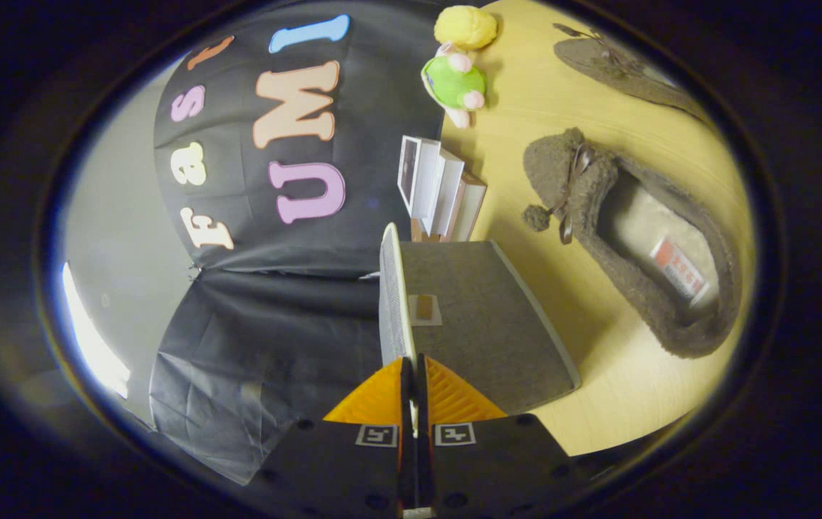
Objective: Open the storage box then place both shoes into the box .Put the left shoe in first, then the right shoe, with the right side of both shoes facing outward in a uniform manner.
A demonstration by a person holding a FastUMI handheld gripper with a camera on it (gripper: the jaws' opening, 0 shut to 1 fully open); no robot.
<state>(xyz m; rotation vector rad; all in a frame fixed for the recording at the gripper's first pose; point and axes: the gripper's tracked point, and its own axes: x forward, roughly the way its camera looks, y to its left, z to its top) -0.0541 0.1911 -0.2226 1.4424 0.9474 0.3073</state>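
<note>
Gripper view: gripper (413,367) pinches thin edge of grey storage box lid (392,295), fingers nearly closed on it, lid raised beside grey box (483,324). Beyond, on wooden table (619,375), fuzzy grey slipper (634,238) lies w/ second slipper (619,68) farther off; books (439,191), green plush toy (454,83) near wall.

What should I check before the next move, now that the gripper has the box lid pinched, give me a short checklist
1. Grip on lid: the gripper has both fingers closed on the edge of the storage box lid. Ok.
2. Lid raised: it stands up from the grey box. Ok, though whether it is fully open, cannot tell.
3. Box interior free: cannot tell from this angle.
4. Nearer shoe reachable: lies on the table beside the box, opening up. Ok.
5. Second shoe in place: lies farther off, past the first. Ok.
6. Which shoe is the left one: cannot tell.
</note>
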